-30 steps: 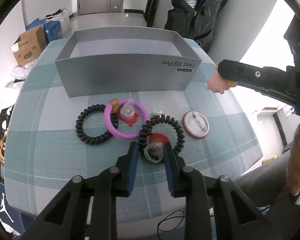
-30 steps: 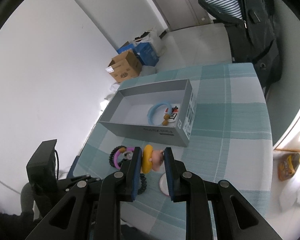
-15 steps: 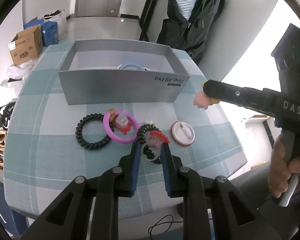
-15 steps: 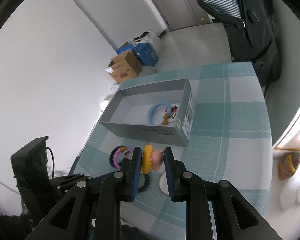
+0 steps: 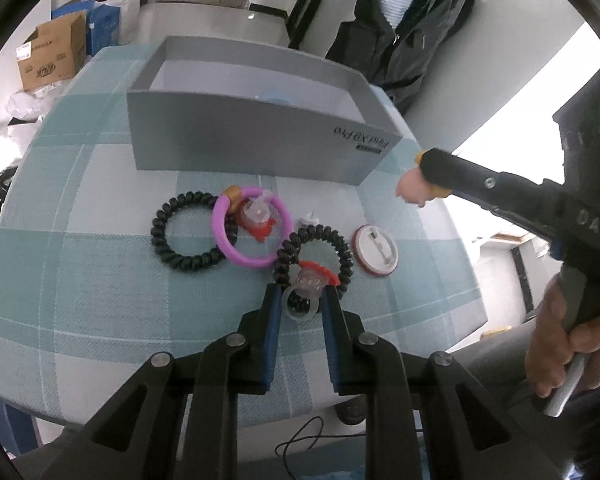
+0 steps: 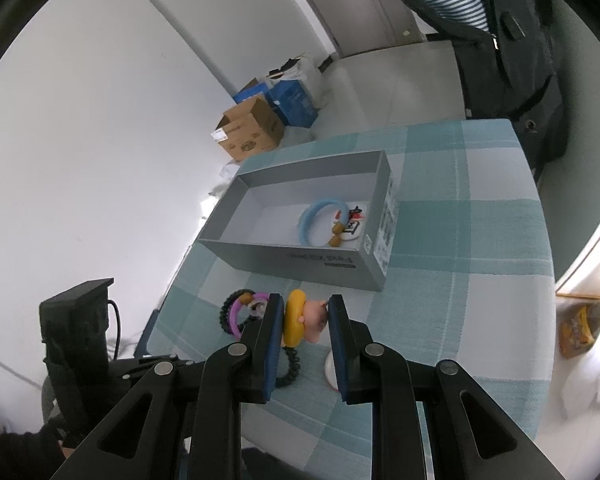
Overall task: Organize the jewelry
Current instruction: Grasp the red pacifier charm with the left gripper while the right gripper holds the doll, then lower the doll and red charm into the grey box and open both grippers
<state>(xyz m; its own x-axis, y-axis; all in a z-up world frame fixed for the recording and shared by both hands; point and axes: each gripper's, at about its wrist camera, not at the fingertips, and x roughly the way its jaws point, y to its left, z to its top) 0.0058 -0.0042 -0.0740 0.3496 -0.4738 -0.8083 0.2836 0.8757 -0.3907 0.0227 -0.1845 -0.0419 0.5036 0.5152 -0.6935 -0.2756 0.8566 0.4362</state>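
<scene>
The left hand-held gripper (image 5: 299, 300) has just been closing, and its blue pads now pinch a clear plastic ring with a red top (image 5: 306, 288), low over the teal checked table (image 5: 100, 300) and the black spiral hair tie (image 5: 312, 258) beside it. Over on the right, the right hand-held gripper (image 6: 305, 320) is clenched on a yellow hair band with a pink pig charm (image 6: 302, 316), held above the table just short of the open grey cardboard box (image 6: 300, 258). Inside that box lies a light blue hair band (image 6: 320, 220). A pink hair band (image 5: 252, 232) and a round white badge (image 5: 375, 250) lie on the cloth.
</scene>
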